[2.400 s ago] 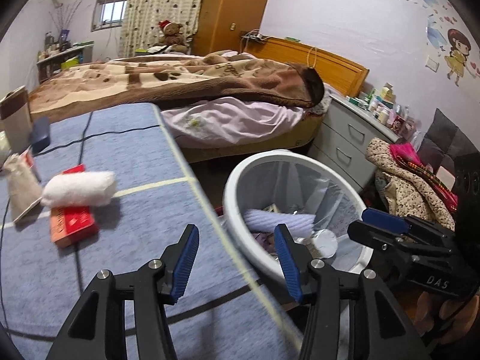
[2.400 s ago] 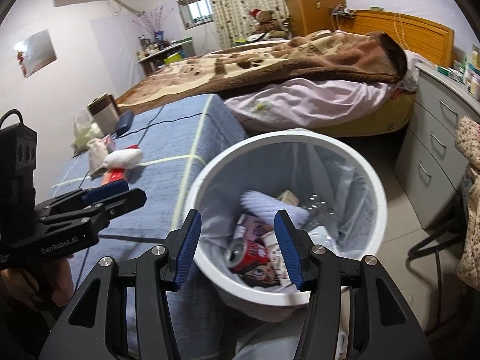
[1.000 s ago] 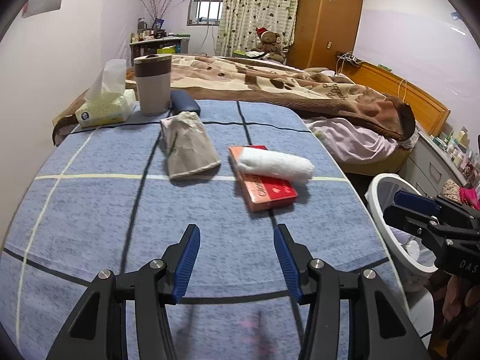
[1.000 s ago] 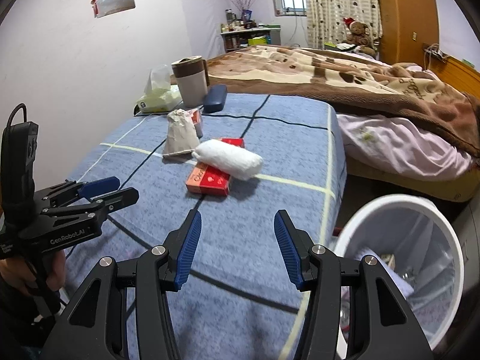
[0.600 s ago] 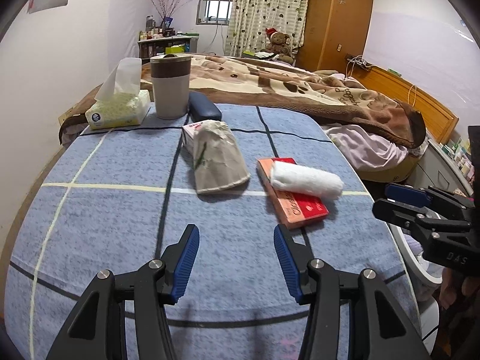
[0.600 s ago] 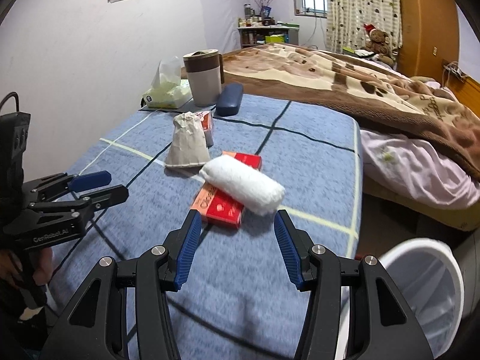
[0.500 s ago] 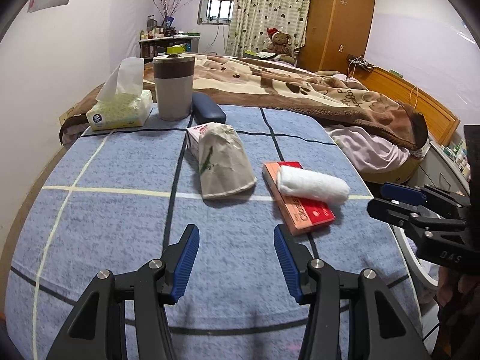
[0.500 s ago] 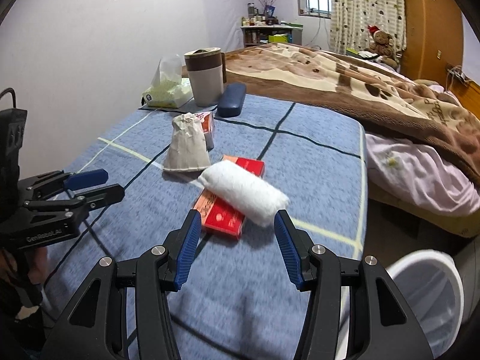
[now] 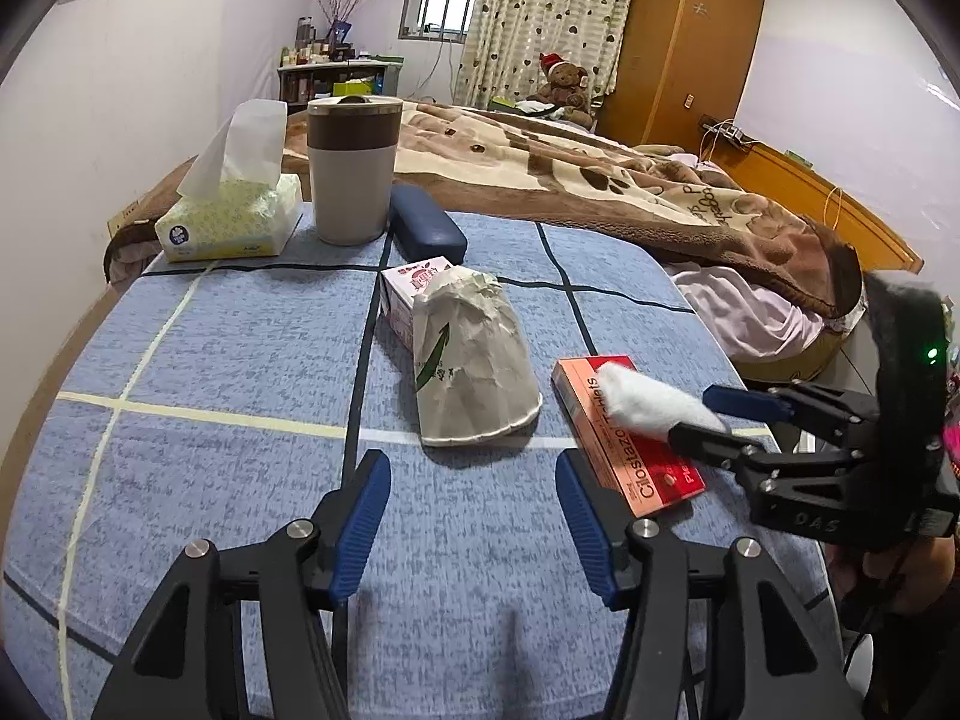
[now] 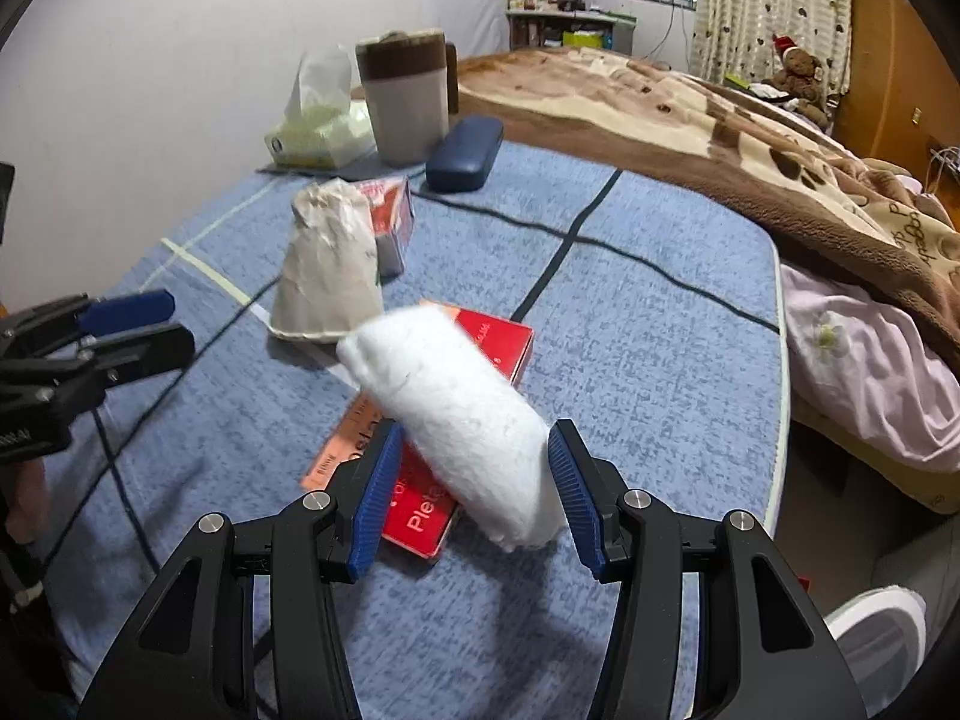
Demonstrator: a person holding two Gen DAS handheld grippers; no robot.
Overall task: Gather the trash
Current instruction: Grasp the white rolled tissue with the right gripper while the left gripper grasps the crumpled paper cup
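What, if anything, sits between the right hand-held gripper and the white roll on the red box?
Nothing visible. The right hand-held gripper already has its open jaws on either side of the white roll, which lies on the red box. The crumpled paper bag sits beyond, off to the left.

- pale lilac walls [image 9: 150,60], small window [image 9: 441,6] far back with a heart-print curtain [image 9: 540,18] beside it
- orange wooden wardrobe [image 9: 678,42] far right
- bed with a brown blanket [image 9: 600,180], teddy bear [image 9: 561,81] at its far end
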